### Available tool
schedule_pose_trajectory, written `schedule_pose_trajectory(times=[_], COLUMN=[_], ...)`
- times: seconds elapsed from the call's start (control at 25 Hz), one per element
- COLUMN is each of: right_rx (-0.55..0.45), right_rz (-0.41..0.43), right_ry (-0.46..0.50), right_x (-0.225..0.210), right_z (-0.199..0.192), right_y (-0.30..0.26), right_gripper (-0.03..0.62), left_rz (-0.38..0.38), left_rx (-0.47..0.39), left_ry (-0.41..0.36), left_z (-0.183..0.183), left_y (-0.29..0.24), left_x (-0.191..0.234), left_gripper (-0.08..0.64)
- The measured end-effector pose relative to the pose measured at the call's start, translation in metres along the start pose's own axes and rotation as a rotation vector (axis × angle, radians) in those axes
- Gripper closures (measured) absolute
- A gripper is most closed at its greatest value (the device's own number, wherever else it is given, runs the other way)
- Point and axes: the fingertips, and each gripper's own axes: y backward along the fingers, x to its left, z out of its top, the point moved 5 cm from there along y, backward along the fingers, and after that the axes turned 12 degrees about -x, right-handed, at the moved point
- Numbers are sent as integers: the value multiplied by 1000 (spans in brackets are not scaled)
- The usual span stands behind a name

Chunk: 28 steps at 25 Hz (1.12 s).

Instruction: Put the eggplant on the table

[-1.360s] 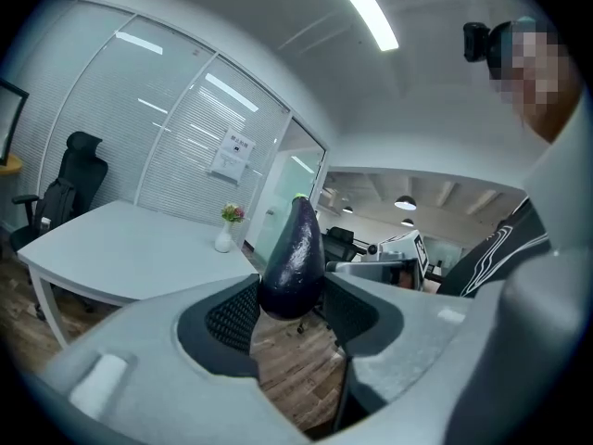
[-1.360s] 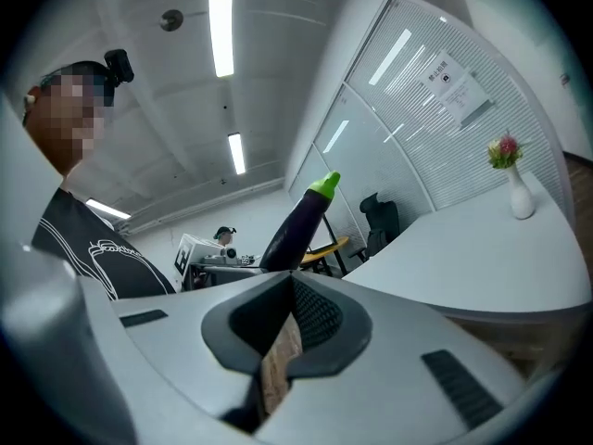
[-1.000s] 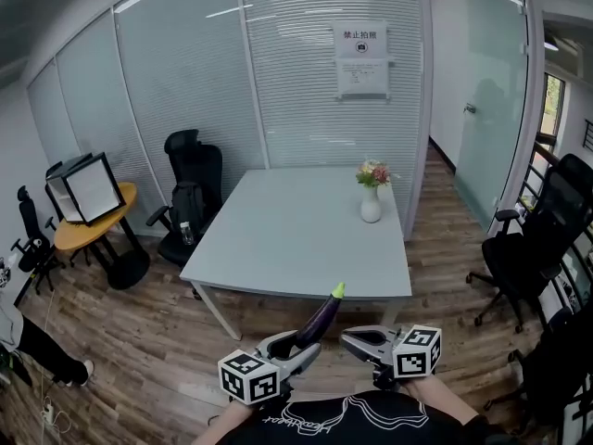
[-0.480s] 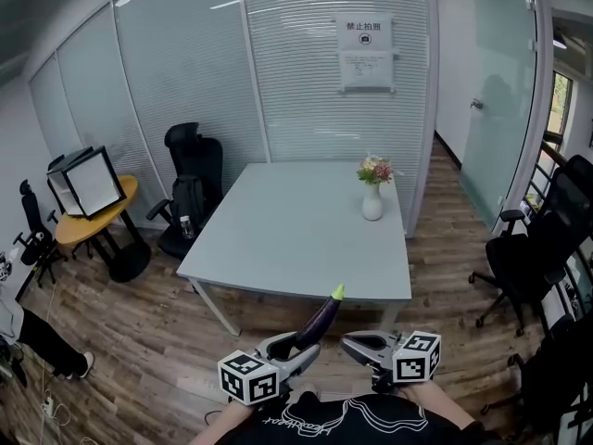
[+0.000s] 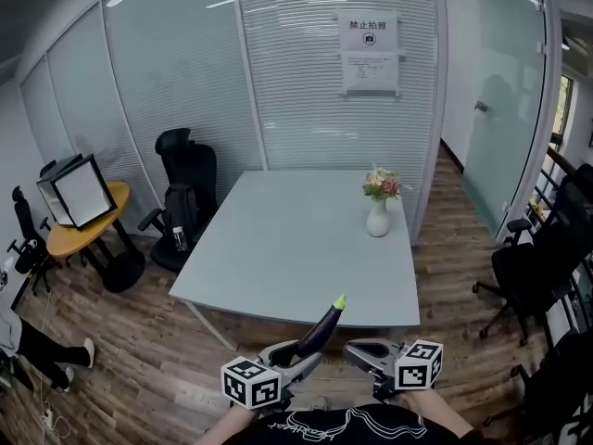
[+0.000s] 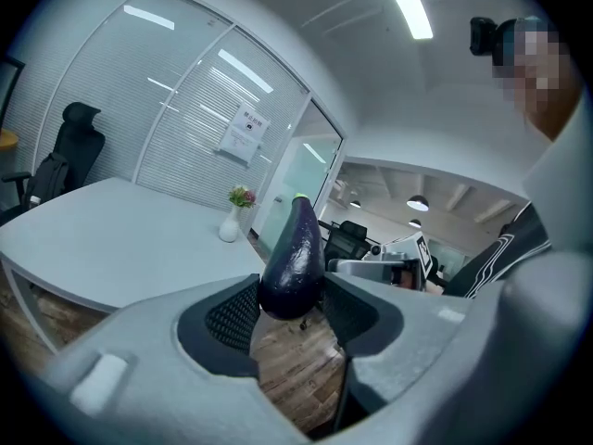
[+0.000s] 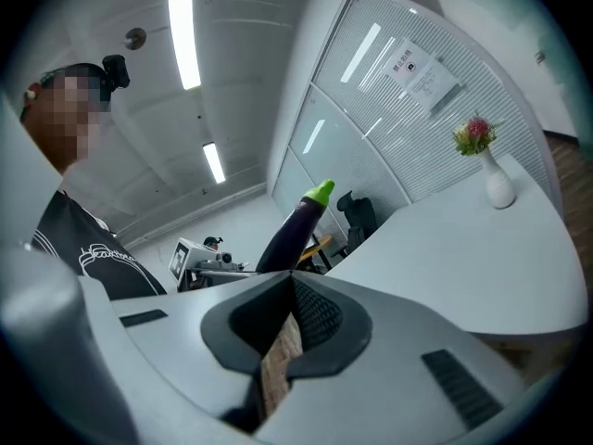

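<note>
A dark purple eggplant (image 5: 320, 327) with a green tip stands slanted up and to the right in my left gripper (image 5: 301, 355), which is shut on its thick lower end. In the left gripper view the eggplant (image 6: 295, 253) sits wedged between the two black pads (image 6: 232, 313). My right gripper (image 5: 350, 348) hangs just to the right of it, shut and empty; in its own view the right gripper (image 7: 292, 281) has its tips together and the eggplant (image 7: 296, 230) beyond it. The pale grey table (image 5: 287, 248) lies ahead, its near edge just past the eggplant's tip.
A white vase of flowers (image 5: 378, 213) stands at the table's far right. A black office chair (image 5: 185, 184) is at the table's left, another (image 5: 537, 267) at the right. A round yellow side table (image 5: 79, 235) carries a boxy screen. Glass partitions close the back.
The whole view has moved toward the table, and its near edge now lies closer to both grippers. The eggplant stays in the left gripper at the same slant.
</note>
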Motion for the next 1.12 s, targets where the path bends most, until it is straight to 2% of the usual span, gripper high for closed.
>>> schedule_pose_trajectory(times=[0.2, 0.6, 0.8, 1.12], right_rx=[-6, 26, 20, 59], right_rz=[-35, -51, -67, -87], right_ry=[-18, 39, 44, 26], right_x=[-44, -103, -121, -145], right_z=[17, 56, 57, 52], right_y=[-45, -148, -177, -193], right_gripper=[583, 583, 583, 583], left_rz=[-23, -29, -21, 1], left_rx=[9, -37, -43, -41], left_ry=[6, -12, -21, -2], left_z=[26, 87, 98, 95], left_y=[-31, -59, -64, -79], left_x=[56, 165, 205, 236], left_gripper=[342, 342, 342, 342])
